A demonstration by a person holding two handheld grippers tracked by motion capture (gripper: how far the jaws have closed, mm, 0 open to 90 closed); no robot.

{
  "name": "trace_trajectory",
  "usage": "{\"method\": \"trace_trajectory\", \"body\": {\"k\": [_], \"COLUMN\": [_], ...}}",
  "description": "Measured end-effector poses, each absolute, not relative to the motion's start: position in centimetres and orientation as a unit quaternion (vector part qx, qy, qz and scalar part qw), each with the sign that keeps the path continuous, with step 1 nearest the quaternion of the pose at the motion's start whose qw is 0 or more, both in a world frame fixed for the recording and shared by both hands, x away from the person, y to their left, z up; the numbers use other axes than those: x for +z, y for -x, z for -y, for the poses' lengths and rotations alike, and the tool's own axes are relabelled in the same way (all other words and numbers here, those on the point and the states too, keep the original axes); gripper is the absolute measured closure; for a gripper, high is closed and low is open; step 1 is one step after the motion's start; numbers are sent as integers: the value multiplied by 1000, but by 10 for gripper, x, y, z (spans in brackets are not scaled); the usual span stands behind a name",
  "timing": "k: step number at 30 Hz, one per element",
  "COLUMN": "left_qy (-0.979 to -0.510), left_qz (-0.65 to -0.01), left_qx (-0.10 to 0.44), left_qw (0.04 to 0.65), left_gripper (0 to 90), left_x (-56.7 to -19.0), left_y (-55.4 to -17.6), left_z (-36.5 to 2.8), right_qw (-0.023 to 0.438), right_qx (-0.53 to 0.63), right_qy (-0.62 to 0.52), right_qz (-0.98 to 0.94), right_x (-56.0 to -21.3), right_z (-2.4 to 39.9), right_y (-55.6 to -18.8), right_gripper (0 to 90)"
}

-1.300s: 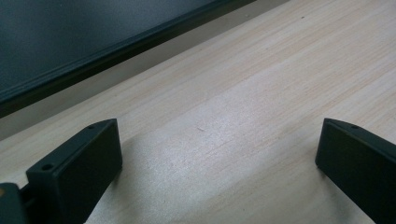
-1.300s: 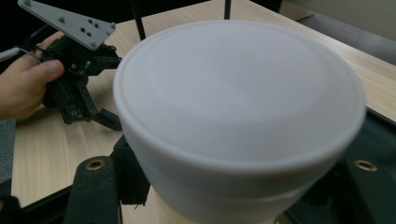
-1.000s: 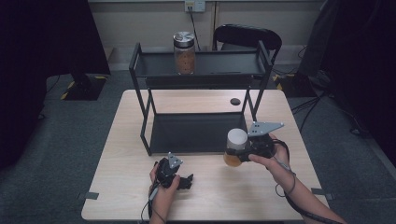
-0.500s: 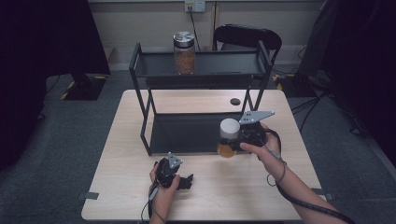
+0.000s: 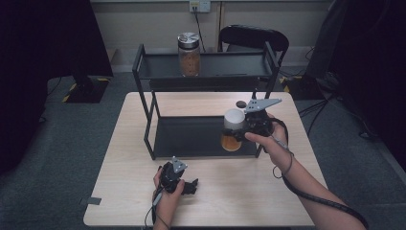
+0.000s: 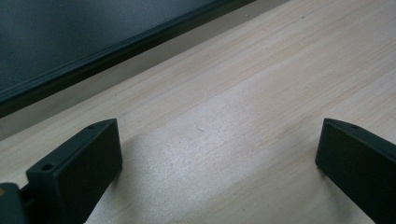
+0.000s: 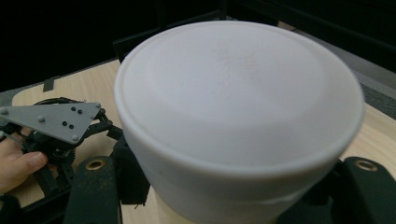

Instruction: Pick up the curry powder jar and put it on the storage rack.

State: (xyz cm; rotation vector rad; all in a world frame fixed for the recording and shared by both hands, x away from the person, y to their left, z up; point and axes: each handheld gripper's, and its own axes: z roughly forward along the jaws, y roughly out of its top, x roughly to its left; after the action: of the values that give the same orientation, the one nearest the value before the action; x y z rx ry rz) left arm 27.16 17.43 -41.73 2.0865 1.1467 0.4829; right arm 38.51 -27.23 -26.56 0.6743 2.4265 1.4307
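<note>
A pale wooden rectangular table (image 5: 124,191) carries a black metal two-tier shelf rack (image 5: 143,67) that stands on its far half, the lower tray (image 5: 186,136) lying flat near the table's middle. On the rack's upper shelf, left of centre, stands a clear glass jar with a silver lid and brown contents (image 5: 188,53). The right tongs (image 5: 239,132), held in the person's right hand (image 5: 273,141), are clamped on a white-lidded jar of amber contents (image 5: 233,129), which hangs above the right end of the lower tray; in the right gripper view that white lid (image 7: 238,98) sits between the two black jaws. The left tongs (image 5: 194,187) rest on the table near its front edge, in the left hand (image 5: 167,196), jaws spread wide apart over bare wood. A small dark round object (image 5: 241,104) lies on the table behind the held jar, toward the far right corner.
</note>
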Motion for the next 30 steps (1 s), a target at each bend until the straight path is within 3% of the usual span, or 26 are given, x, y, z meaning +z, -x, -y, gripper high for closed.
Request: {"method": "trace_trajectory", "body": {"k": [30], "left_qy": [-805], "left_qz": [-442], "left_qx": [186], "left_qw": [349], "left_gripper": [1], "left_x": [-417], "left_y": [-272], "left_z": [-174], "right_qw": [130], "right_qx": [508], "right_qy": [-234], "right_qz": [-818], "right_x": [-190], "right_z": [272], "right_y": [-398], "right_gripper": [351]}}
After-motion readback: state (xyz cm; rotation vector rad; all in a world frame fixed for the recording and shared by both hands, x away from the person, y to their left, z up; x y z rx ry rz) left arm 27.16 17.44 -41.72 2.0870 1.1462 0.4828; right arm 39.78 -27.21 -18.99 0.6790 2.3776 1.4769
